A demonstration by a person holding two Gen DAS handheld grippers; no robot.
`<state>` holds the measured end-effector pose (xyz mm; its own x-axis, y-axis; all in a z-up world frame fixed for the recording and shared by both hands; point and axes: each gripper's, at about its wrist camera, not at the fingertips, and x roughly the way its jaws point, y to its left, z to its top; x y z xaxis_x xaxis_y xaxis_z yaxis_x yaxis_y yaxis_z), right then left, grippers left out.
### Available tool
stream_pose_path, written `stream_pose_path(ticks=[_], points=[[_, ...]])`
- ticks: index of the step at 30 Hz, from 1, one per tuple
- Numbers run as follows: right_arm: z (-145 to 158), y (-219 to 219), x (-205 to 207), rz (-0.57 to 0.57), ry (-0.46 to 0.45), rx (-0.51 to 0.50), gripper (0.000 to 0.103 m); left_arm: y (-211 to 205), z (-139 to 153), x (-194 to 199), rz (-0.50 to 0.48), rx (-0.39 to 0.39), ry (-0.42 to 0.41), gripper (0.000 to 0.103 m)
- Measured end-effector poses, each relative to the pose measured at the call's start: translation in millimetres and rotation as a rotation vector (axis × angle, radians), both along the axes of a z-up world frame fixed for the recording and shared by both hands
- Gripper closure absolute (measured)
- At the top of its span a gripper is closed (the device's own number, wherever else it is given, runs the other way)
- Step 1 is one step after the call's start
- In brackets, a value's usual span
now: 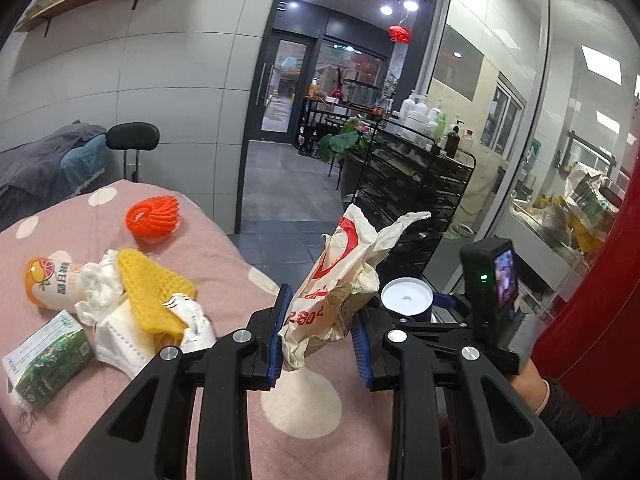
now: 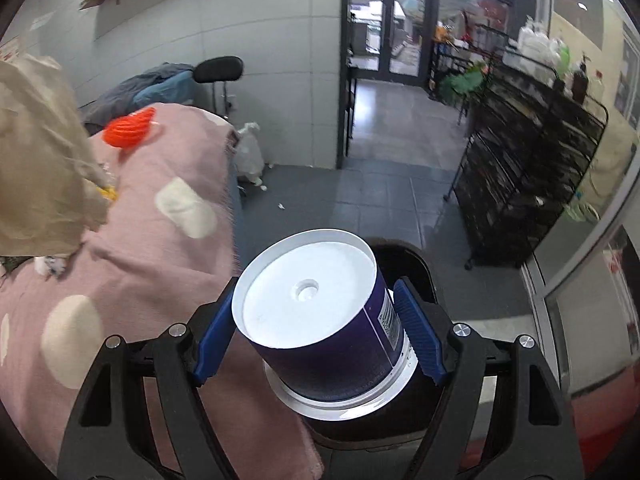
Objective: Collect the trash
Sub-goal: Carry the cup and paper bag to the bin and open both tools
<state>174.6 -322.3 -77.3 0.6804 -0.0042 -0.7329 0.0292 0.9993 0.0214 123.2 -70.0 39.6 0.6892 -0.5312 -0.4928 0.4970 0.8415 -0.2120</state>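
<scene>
The left gripper (image 1: 320, 334) is clamped on a crumpled cream plastic bag (image 1: 340, 284) with red printing, its blue pads pressing the lower part of the bag while the loose top and handles stick up toward 1 o'clock. The bag hangs above the pink blanket (image 1: 224, 256) with pale dots that covers the bed. On that blanket, at about 9 o'clock from the left gripper, lies a loose heap of trash: a yellow foam fruit net (image 1: 154, 292) resting on crumpled white tissues (image 1: 102, 280), a white face mask (image 1: 128, 340) under them, an orange-labelled drink pouch (image 1: 52, 282) touching the tissues on the far side, and a green carton (image 1: 48, 364) nearest the lower left edge. An orange foam fruit net (image 1: 152, 216) sits apart from the heap, farther up the blanket at 11 o'clock. The right gripper (image 2: 320, 332) is closed around a dark blue tub (image 2: 340, 344), turned upside down so its white base (image 2: 308, 294) faces the camera, with a barcode label visible on its right side. The tub is held directly over a black bin (image 2: 416, 268), whose rim shows behind and below it, just beside the blanket's edge. In the left wrist view the tub's white base (image 1: 406, 296) appears at 3 o'clock, close to the bag. A black wire rack (image 2: 528, 176) stands across the tiled floor at 2 o'clock.
</scene>
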Motion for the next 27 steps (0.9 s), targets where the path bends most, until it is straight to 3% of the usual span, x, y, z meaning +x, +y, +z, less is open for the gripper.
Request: stream_pose_path(ticks=[5,14,18,20,27], points=[[-57,-35,19,-0.097,0.134,0.034,0.027,-34,-5,4,-0.073,0.022,0.011,0.075],[-142,-54,36,-0.160,0.296,0.082,0.027,-76,-32,13,-0.156,0.053,0.092,0.075],[-152,-58,40,-0.173,0.315,0.122,0.025,-87,-43,16,-0.178,0.063,0.128,0.075],[-155,-59,38,-0.184,0.319,0.130,0.019,-91,-47,18,-0.184,0.072,0.141,0.075],[-143,-74,13,-0.231,0.271,0.142,0.017,-110,-60,29,-0.216,0.093,0.198,0.075]])
